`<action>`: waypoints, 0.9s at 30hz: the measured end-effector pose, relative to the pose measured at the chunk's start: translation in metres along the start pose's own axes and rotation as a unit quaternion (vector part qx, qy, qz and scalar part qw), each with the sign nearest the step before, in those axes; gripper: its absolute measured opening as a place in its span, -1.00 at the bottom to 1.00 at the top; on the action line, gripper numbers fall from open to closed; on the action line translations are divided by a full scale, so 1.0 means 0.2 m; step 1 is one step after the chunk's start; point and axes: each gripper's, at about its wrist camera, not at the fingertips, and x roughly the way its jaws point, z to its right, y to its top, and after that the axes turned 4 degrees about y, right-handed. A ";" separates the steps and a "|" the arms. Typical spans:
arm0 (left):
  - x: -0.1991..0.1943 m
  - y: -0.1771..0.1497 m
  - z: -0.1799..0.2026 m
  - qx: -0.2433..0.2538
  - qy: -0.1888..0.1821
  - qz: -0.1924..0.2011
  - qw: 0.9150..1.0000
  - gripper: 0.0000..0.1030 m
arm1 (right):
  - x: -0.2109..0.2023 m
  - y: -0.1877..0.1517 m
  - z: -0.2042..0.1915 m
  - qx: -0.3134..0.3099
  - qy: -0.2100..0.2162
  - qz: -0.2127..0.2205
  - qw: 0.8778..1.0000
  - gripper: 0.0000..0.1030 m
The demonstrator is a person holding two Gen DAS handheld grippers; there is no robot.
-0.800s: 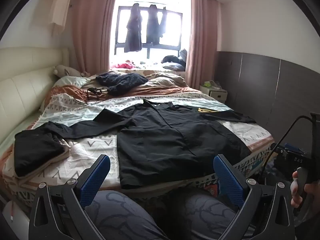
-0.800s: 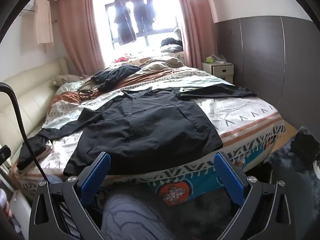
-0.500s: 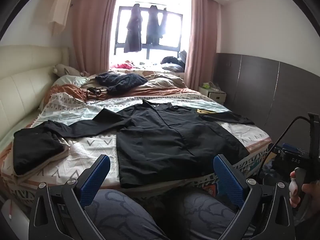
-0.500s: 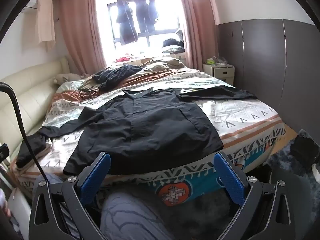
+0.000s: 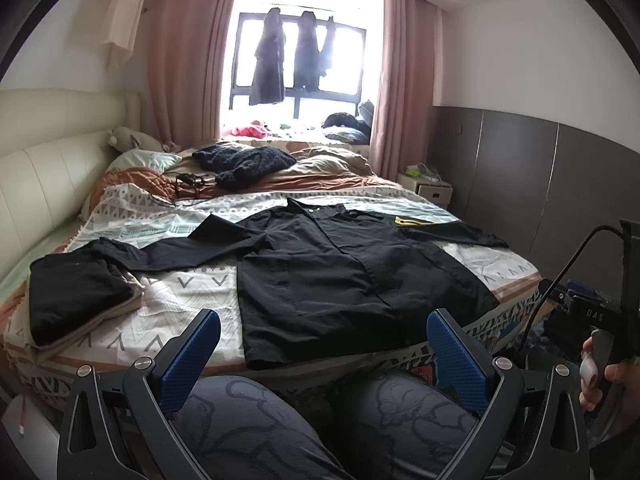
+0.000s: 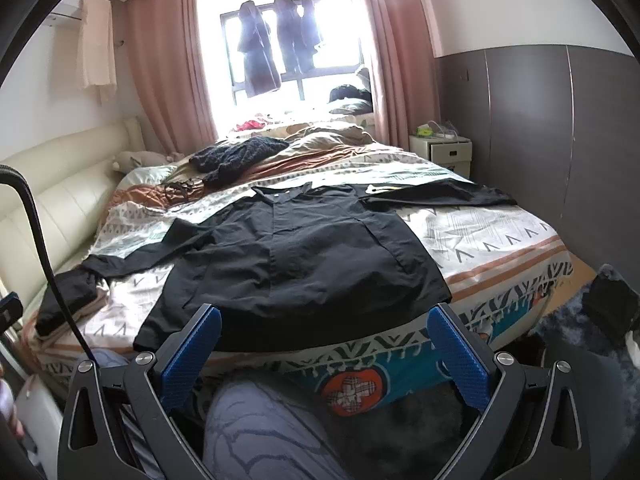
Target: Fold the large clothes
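A large black long-sleeved shirt lies flat on the patterned bedspread, front up, collar toward the window, both sleeves spread out sideways. Its hem lies along the near edge of the bed. My left gripper stands open, held back over the person's knees, short of the hem, nothing between its blue pads. My right gripper is likewise open and empty, in front of the bed's near edge, apart from the shirt.
A folded black garment on a beige one sits at the bed's left corner. A dark knit sweater and cables lie farther back. A white nightstand stands right of the bed. A hand on the other gripper's handle shows at right.
Both views have tilted up a little, so the bed and shirt sit slightly lower in frame. Both grippers stay open and empty.
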 end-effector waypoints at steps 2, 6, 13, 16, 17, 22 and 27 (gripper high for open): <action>-0.01 -0.01 -0.01 0.001 -0.002 0.001 1.000 1.00 | -0.01 0.00 -0.01 -0.002 0.000 0.002 1.000 1.00; -0.03 -0.03 -0.01 0.000 -0.001 0.000 1.000 1.00 | -0.03 -0.01 -0.03 -0.006 -0.001 0.003 1.000 1.00; -0.07 -0.06 -0.03 -0.001 -0.001 -0.006 1.000 1.00 | -0.06 -0.02 -0.04 -0.008 -0.004 0.003 1.000 1.00; -0.09 -0.07 -0.03 -0.002 -0.002 -0.006 1.000 1.00 | -0.09 -0.02 -0.04 -0.003 -0.005 0.001 1.000 1.00; -0.10 -0.08 -0.03 -0.002 -0.003 -0.005 1.000 1.00 | -0.10 -0.03 -0.04 -0.002 -0.006 0.002 1.000 1.00; -0.13 -0.09 -0.03 -0.005 -0.004 0.001 1.000 1.00 | -0.15 -0.04 -0.04 0.002 -0.008 0.006 1.000 1.00; -0.13 -0.08 -0.02 -0.007 0.000 0.003 1.000 1.00 | -0.16 -0.02 -0.02 -0.003 -0.007 0.006 1.000 1.00</action>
